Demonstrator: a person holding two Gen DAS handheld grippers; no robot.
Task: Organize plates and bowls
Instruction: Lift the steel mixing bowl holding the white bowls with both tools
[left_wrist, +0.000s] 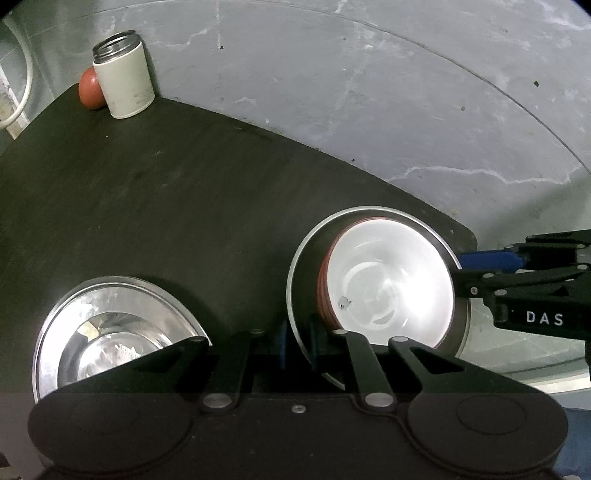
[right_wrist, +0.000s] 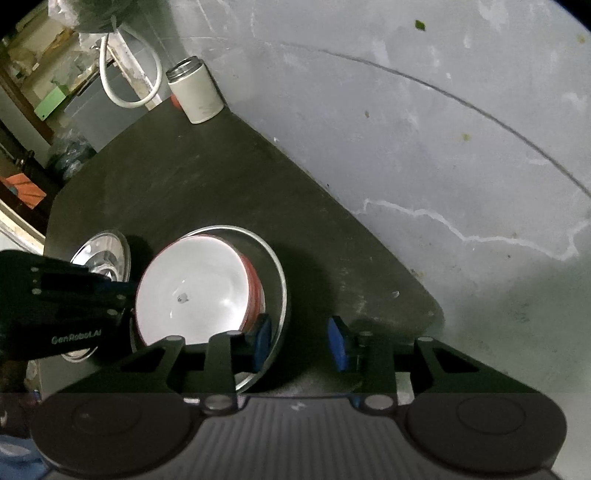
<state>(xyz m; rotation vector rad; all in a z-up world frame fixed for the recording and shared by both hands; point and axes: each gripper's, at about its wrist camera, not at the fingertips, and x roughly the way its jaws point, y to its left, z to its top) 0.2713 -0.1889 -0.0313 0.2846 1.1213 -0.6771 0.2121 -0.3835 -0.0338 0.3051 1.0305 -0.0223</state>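
Dark table (right_wrist: 207, 177) on grey concrete floor; both grippers at the nested dishes.

Left gripper (left_wrist: 297, 347): jaws narrow, clamped on steel plate (left_wrist: 301, 258) rim. Right gripper (right_wrist: 301, 341): jaws wide, one pad inside that rim. The plate holds a red-and-white bowl (left_wrist: 388, 284). Steel bowl (left_wrist: 107, 328) sits near the table edge; open canister (left_wrist: 123, 79) at the far corner. Legible markings: "DAS", "GenRobot.AI".
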